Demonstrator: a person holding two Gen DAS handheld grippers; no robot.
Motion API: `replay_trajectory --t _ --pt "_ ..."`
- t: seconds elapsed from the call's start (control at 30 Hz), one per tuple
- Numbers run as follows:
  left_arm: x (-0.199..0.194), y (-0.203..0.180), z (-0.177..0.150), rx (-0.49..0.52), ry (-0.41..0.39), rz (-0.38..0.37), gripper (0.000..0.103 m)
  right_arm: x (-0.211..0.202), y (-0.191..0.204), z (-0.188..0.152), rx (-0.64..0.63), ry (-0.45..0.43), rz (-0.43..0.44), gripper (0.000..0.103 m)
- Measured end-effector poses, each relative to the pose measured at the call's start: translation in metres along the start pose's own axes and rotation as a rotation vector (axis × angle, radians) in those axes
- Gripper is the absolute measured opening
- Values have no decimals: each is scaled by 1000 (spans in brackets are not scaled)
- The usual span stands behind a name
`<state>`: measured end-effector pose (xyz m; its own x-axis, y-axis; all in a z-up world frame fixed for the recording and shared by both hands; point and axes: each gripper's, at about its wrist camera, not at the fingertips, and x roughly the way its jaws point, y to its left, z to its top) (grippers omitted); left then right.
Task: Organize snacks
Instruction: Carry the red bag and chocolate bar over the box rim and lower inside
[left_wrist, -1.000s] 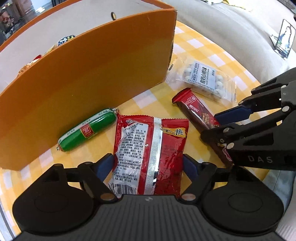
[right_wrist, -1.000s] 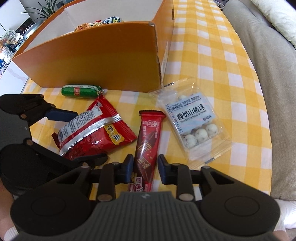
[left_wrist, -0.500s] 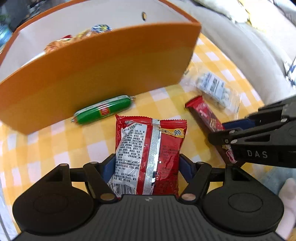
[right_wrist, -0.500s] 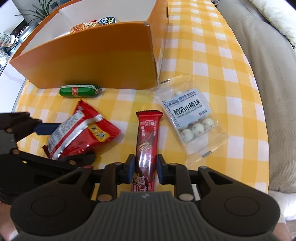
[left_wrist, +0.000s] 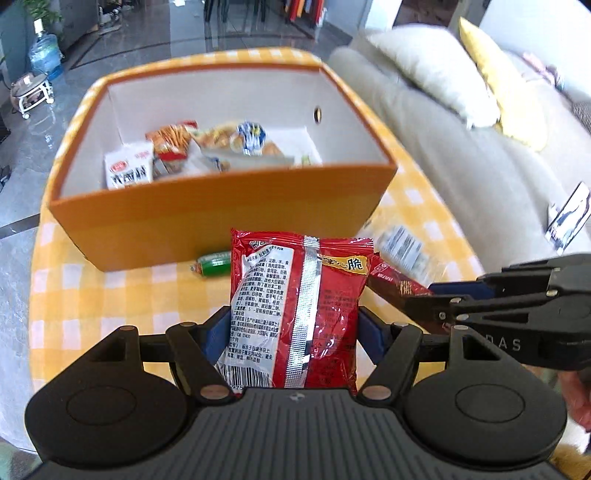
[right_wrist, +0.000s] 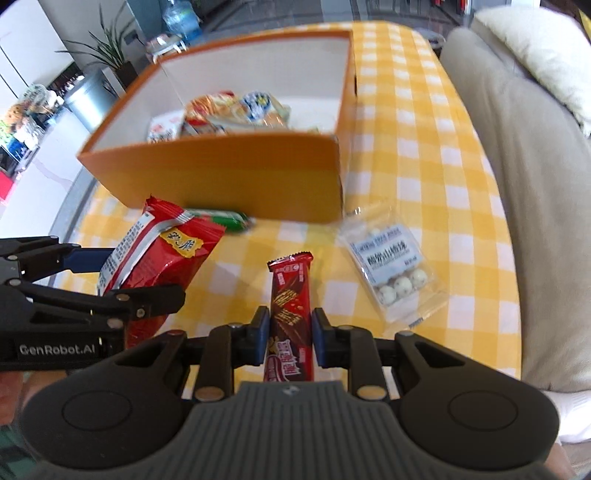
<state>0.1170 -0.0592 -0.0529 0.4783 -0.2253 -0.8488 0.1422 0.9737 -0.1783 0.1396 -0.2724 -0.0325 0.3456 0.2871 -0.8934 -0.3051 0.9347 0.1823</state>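
My left gripper (left_wrist: 293, 334) is shut on a red snack packet (left_wrist: 295, 306), held up off the yellow checked tablecloth. From the right wrist view the same packet (right_wrist: 159, 258) hangs at the left in that gripper (right_wrist: 110, 280). My right gripper (right_wrist: 289, 332) is shut on a dark red chocolate bar (right_wrist: 290, 310), also lifted; in the left wrist view that bar (left_wrist: 395, 284) shows at the right. Ahead stands an open orange box (left_wrist: 221, 221) with several snacks inside. A green sausage (left_wrist: 212, 264) and a clear bag of white balls (right_wrist: 393, 269) lie on the cloth in front of the box.
A beige sofa (left_wrist: 461, 122) with cushions runs along the table's right side. The yellow checked cloth (right_wrist: 406, 122) extends past the box on the right. A tiled floor, a water bottle and a plant lie beyond the table at the left.
Both grippers have risen with their snacks, so the box's inside now shows. The left jaws closed onto the red packet and the right jaws tightened on the chocolate bar.
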Motion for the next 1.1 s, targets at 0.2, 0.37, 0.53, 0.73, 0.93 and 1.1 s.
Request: replay_trajectory --t 0.2,0.37,0.53,0.73,0.93,1.1 --pt "-31 6 16 -44 -81 -13 81 -32 9 11 -6 -90 14 21" --pt "-50 13 35 -66 -145 -6 81 -54 14 27 -4 -161 25 21" --pt "-60 22 58 -60 -195 27 81 -64 17 47 7 -209 26 21" --pt "-63 29 84 -58 -238 55 81 -68 30 75 -14 -265 8 21" --pt "-50 36 104 -38 -249 96 81 -52 31 104 8 -289 -17 21" --pt "-33 47 116 -40 -232 129 81 -34 31 124 2 -309 -68 21"
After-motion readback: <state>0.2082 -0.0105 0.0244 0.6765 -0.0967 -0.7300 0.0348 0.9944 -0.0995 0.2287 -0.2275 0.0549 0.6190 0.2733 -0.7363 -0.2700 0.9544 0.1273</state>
